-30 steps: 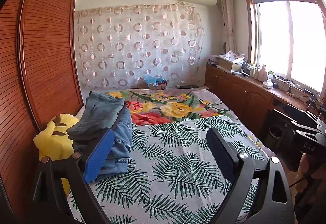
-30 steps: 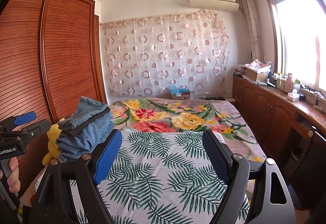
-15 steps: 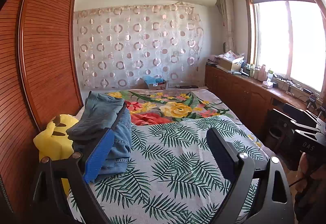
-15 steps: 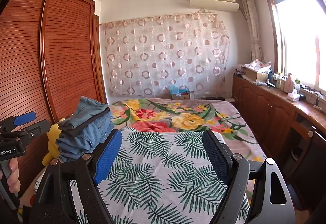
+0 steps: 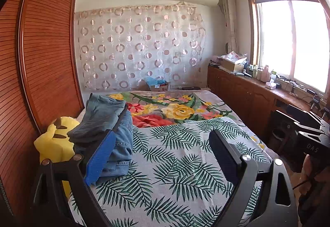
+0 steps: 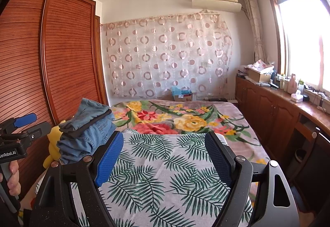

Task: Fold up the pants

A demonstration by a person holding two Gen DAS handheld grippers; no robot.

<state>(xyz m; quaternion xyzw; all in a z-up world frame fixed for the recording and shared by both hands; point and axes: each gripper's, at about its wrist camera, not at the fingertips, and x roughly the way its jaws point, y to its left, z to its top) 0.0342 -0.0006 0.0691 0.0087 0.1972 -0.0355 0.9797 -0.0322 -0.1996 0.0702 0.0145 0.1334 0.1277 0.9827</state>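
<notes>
A stack of folded jeans and dark pants lies on the left side of the bed, also in the right wrist view. My left gripper is open and empty, held above the leaf-print sheet, its left finger in front of the stack. My right gripper is open and empty above the same sheet, to the right of the stack. The left gripper's body shows at the left edge of the right wrist view.
A yellow plush toy lies against the wooden wardrobe left of the stack. A flowered blanket covers the far bed. A wooden cabinet run with clutter lines the right wall under the window.
</notes>
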